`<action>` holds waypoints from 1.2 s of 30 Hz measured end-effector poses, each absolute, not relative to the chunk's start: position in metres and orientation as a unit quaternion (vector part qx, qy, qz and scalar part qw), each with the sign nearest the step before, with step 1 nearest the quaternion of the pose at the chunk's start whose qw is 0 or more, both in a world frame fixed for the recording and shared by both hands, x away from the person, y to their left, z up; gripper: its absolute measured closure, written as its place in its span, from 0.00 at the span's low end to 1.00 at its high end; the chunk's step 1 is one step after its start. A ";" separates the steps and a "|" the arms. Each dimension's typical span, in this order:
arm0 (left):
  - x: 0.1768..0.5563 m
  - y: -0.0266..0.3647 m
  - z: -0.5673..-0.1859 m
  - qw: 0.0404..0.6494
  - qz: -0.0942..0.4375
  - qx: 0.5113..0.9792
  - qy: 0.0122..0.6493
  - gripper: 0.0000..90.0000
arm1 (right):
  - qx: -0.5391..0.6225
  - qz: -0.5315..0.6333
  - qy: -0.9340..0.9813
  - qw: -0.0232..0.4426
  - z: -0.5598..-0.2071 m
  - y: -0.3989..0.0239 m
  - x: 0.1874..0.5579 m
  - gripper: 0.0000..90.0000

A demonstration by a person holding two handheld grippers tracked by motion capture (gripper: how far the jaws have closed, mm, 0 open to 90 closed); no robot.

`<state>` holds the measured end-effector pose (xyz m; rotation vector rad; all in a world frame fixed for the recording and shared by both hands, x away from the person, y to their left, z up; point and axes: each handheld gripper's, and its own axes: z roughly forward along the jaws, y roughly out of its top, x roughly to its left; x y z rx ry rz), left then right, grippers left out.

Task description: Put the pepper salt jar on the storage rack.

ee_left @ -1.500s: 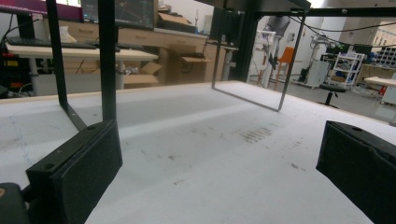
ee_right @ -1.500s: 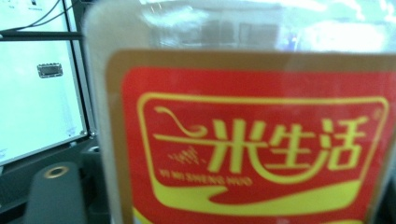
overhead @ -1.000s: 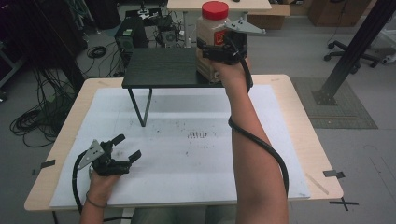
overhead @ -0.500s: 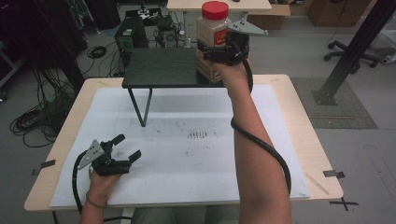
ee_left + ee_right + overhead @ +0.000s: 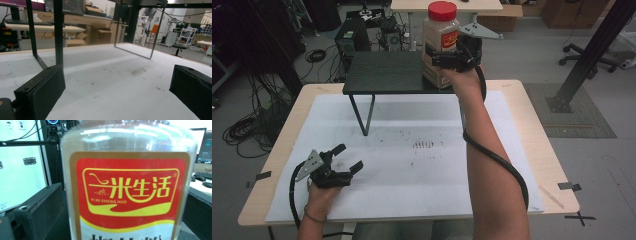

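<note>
While the jar (image 5: 441,42) is standing upright at the right end of the black shelf (image 5: 384,73), at the table's far side, the right gripper (image 5: 447,59) is sitting around its lower body, one jaw on either side; whether they are pinching it I cannot tell. A good grip is probably needing both jaws square and the jar kept vertical. The red lid (image 5: 442,10) is on, pale contents showing inside. The left gripper (image 5: 343,159) is resting near left, jaws apart, empty.

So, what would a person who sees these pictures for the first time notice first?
First, the big jar with a red lid, standing at the right end of the small black shelf, with the right gripper around it. Its red-and-yellow label crowds the right gripper view. The left gripper rests open on the white mat.
</note>
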<state>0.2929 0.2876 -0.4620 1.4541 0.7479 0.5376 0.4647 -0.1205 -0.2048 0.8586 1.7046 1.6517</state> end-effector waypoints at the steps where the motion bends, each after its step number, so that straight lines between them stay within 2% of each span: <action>1: 0.293 0.288 -0.462 0.652 0.237 0.641 0.329 0.00 | 0.324 0.624 0.643 0.304 -0.204 -0.121 0.463 0.00; 36: 0.292 0.287 -0.462 0.649 0.239 0.644 0.327 0.00 | 0.303 0.626 0.647 0.312 -0.203 -0.167 0.395 0.00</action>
